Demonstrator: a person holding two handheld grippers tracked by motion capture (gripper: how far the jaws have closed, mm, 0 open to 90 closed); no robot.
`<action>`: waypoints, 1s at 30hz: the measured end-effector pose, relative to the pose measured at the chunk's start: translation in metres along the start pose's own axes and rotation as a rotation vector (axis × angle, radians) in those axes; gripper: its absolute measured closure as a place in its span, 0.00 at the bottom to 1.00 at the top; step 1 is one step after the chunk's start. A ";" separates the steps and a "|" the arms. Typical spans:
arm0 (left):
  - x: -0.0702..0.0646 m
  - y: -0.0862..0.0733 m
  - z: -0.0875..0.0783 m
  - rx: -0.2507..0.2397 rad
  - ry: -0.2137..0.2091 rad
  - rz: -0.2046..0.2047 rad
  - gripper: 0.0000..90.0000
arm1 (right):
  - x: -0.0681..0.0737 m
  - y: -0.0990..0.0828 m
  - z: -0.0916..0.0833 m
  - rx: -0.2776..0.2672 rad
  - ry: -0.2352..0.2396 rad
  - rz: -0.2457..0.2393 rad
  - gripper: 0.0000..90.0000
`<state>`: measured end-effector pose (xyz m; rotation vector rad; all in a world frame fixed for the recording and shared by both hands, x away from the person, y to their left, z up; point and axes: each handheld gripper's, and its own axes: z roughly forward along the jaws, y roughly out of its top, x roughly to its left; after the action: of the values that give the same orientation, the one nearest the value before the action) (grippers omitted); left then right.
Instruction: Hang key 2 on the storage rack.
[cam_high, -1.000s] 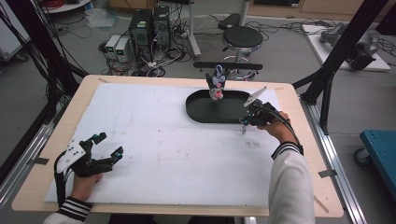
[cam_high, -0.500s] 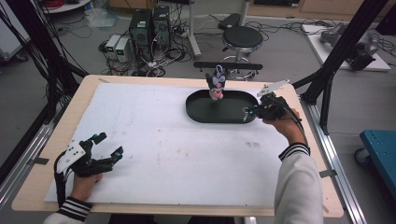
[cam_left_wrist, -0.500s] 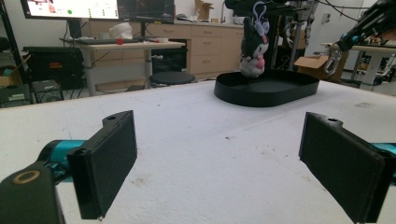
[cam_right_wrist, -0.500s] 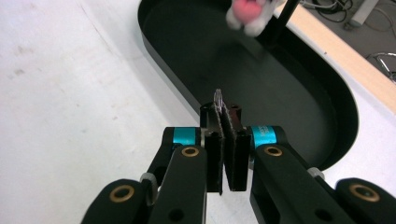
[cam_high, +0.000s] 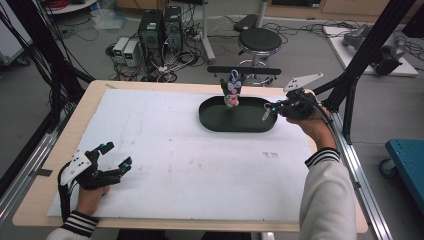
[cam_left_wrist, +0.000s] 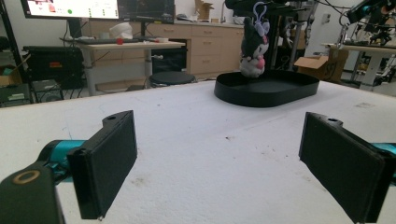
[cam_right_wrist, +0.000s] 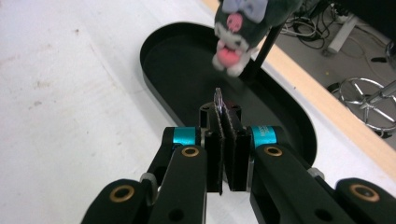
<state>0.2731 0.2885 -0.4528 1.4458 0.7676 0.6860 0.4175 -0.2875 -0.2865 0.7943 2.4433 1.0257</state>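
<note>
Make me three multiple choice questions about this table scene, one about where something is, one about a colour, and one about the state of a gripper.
1. Where is the plush toy?
A. over the far side of the tray
B. beside the left gripper
C. on the floor

2. What colour is the tray?
A. white
B. black
C. blue

3. How do the right gripper's jaws stand?
A. wide open
B. shut on the plush toy
C. shut on a thin flat piece

Answers: 1 A, the high view shows it at the tray's far rim. 2 B, it is dark in every view. 3 C, the right gripper view shows the pads pressed together with a thin edge sticking out.
</note>
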 end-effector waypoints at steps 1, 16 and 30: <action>0.000 0.000 0.000 0.001 0.000 0.001 0.13 | -0.001 0.003 -0.002 -0.004 -0.004 0.000 0.98; 0.001 0.000 0.000 0.002 0.002 -0.001 0.13 | -0.019 0.042 -0.018 -0.030 -0.027 0.000 0.98; 0.001 0.000 0.000 0.000 0.002 -0.005 0.13 | -0.046 0.083 -0.019 0.036 -0.012 -0.028 0.98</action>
<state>0.2736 0.2888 -0.4528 1.4429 0.7729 0.6839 0.4720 -0.2783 -0.2072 0.7730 2.4621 0.9659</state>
